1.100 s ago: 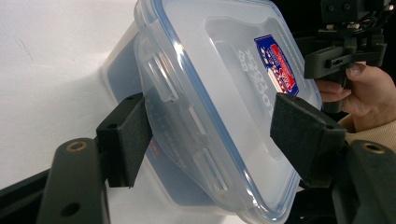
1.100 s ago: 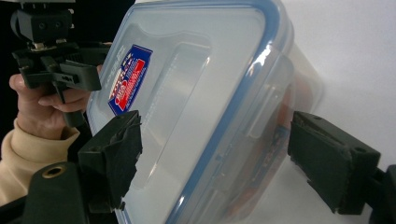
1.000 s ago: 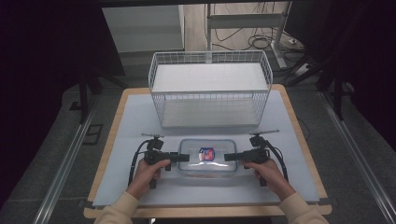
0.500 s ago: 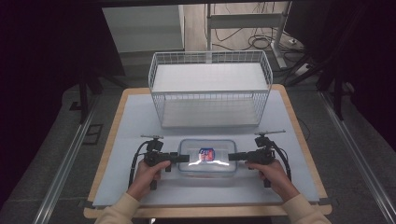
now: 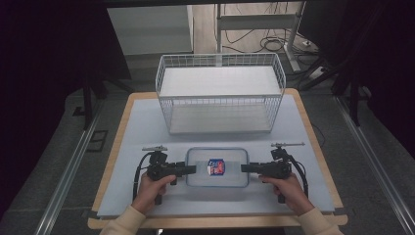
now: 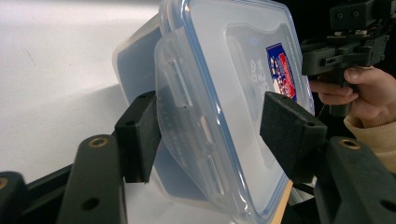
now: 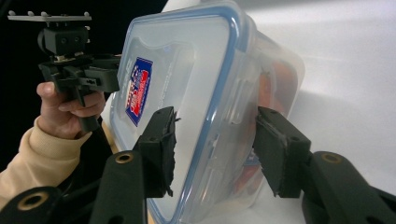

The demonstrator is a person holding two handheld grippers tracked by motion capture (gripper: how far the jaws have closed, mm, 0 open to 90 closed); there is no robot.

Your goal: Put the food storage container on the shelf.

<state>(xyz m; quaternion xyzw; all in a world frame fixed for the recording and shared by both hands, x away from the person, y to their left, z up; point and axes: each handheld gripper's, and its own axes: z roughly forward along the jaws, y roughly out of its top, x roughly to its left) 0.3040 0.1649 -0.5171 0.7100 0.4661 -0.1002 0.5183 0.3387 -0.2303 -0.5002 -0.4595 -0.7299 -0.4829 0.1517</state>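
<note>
The left hand-held gripper [image 5: 190,169] points right along the table, its jaws spread to either side of the left latch flap of a clear rectangular plastic container with a blue-rimmed snap lid [image 5: 217,167]. In the left gripper view [image 6: 210,135] one pad lies against the underside of the flap while the other stands off the lid, so the jaws are apart and not clamped. The right hand-held gripper [image 5: 245,168] points left at the container's opposite short end. In the right gripper view [image 7: 215,149] its jaws straddle that end's rim and flap with gaps on both sides, likewise apart. The container [image 6: 224,84] lies flat on the pale blue mat [image 5: 147,127] that covers the wooden table [image 5: 313,132], near the front edge between the two hands, and a red and blue label [image 5: 216,166] sits in the middle of its lid. Behind it, well apart, stands a white wire basket [image 5: 220,93] with a shelf inside.
</note>
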